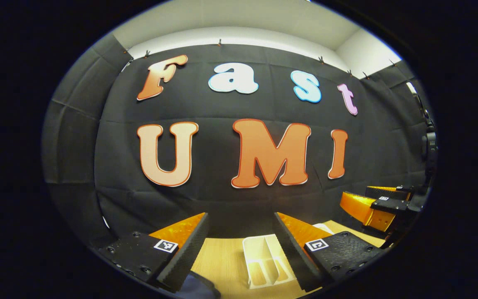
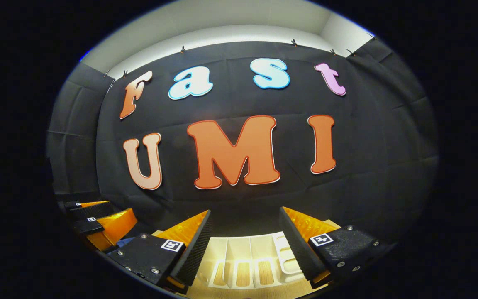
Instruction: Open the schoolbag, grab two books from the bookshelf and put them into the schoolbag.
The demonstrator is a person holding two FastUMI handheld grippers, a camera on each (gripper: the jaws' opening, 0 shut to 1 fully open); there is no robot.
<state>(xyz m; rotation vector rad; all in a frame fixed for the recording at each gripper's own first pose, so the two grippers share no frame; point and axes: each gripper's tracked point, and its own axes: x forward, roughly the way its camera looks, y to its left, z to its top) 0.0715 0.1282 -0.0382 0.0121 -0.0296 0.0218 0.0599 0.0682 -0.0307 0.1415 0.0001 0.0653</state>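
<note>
Both views tilt up toward the booth wall; only a low strip of table (image 1: pixel 222 261) shows, pale wood grain, cut off by the fingers and the view edge.

Left gripper (image 1: pixel 241 236): jaws wide apart, nothing between them. Fingers are wedge-shaped w/ ribbed inner pads; small square markers on the blocks behind them. Between the fingers sits the bookshelf (image 1: pixel 266 259), a white plastic rack w/ upright dividers and slotted base, seen end-on; near end cut off by the view edge. Can't tell from here if any books are in it. Dark blue fabric (image 1: pixel 197 288) pokes in at the bottom edge just beside the left finger: soft, rounded, mostly hidden. Could be the schoolbag; too little shows to say, and can't tell open vs. zipped.

Right gripper (image 2: pixel 245 236): jaws also wide apart, holding nothing. Same rack (image 2: pixel 243 261) lies below and between its fingers, seen side-on: three slots w/ table showing through base cutouts, fourth section partly behind the right finger. Slots that show look bare; front edge cut off.

Each view catches the other gripper at the side: right one (image 1: pixel 378 205) at the right edge of the left gripper view, left one (image 2: pixel 98 220) at the left edge of the right gripper view, both partly cut off, well apart from the rack.
</note>
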